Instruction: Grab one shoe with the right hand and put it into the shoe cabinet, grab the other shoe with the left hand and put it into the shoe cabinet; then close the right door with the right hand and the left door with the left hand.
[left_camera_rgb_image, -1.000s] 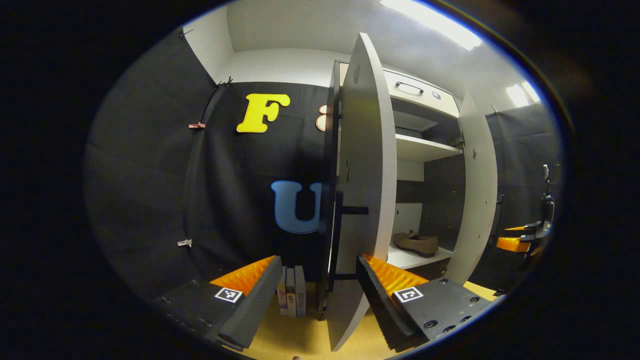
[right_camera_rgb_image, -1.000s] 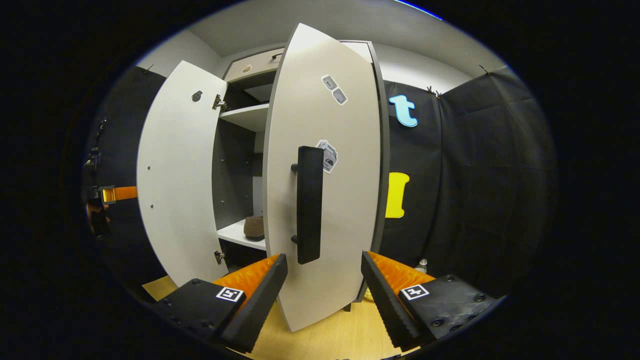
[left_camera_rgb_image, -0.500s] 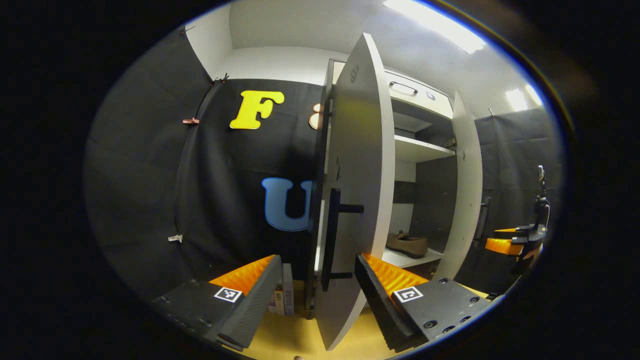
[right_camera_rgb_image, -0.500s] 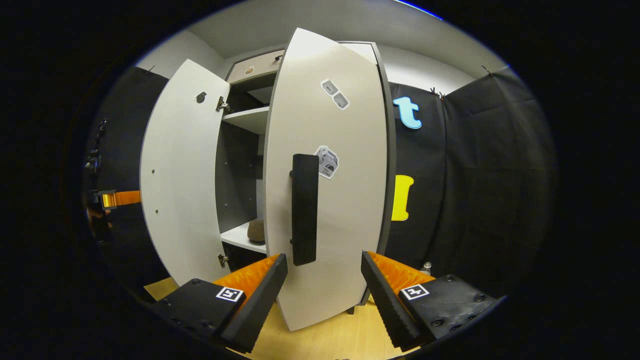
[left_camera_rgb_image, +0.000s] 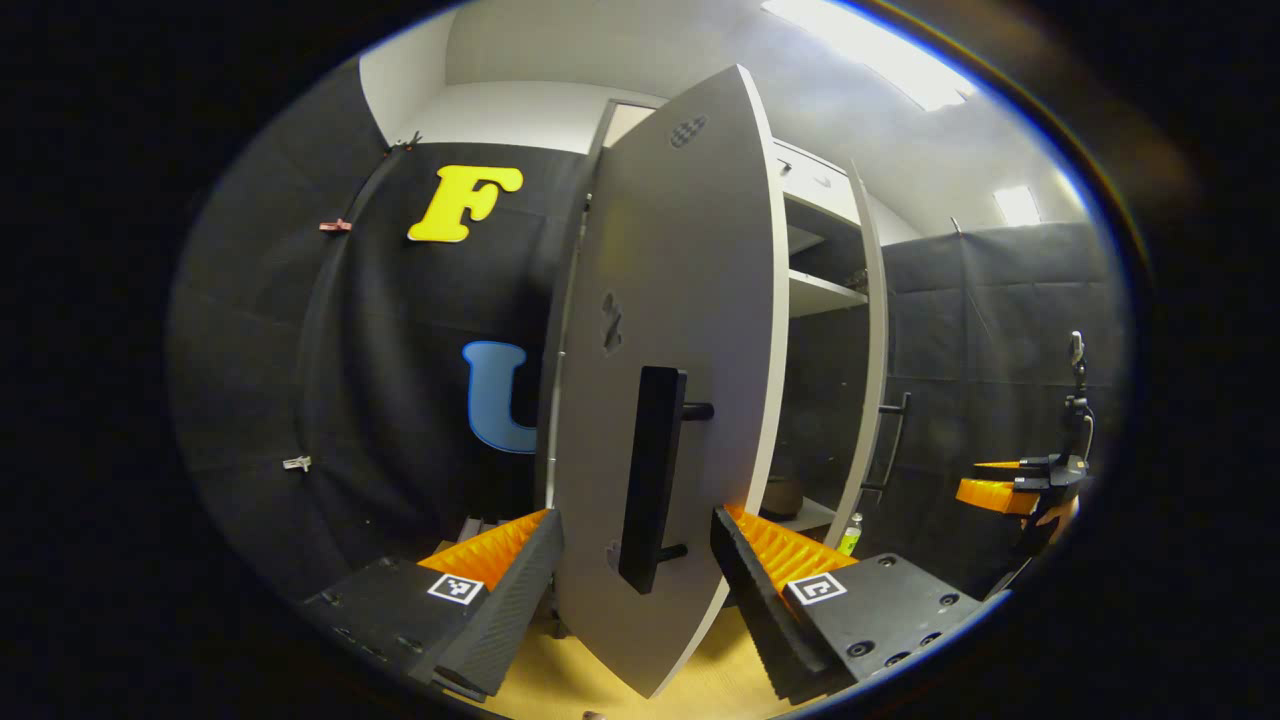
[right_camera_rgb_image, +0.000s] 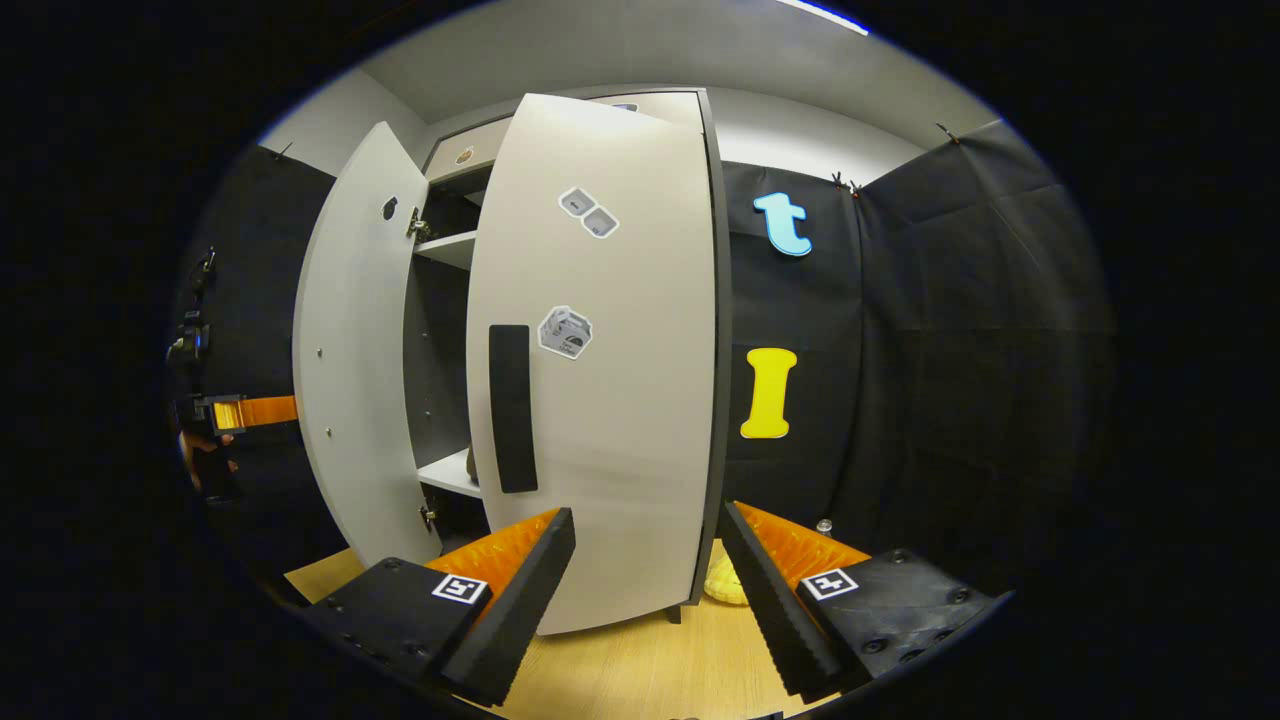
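Note:
The left door (left_camera_rgb_image: 680, 300) of the shoe cabinet stands half open in the left gripper view. Its black handle (left_camera_rgb_image: 652, 475) rises just beyond my open left gripper (left_camera_rgb_image: 635, 600), whose fingers are empty. Through the gap I see a brown shoe (left_camera_rgb_image: 783, 493) on the lower shelf. In the right gripper view the right door (right_camera_rgb_image: 610, 380) is almost shut, with its black handle (right_camera_rgb_image: 513, 408) up and to the left of my open, empty right gripper (right_camera_rgb_image: 645, 590). The left door (right_camera_rgb_image: 350, 370) still stands out at an angle there. The second shoe is hidden.
The right door (left_camera_rgb_image: 868, 350) is edge-on in the left gripper view, with the other gripper (left_camera_rgb_image: 1010, 490) beyond it and a small green bottle (left_camera_rgb_image: 850, 535) at the cabinet's foot. A hand holds the left gripper (right_camera_rgb_image: 245, 410) behind the left door. A yellow object (right_camera_rgb_image: 725, 580) lies on the wooden floor (right_camera_rgb_image: 620, 670).
Both doors have swung toward the cabinet. The right door went from well ajar to nearly shut. The left door turned from edge-on to facing my left gripper, hiding most of the shelf and shoe.

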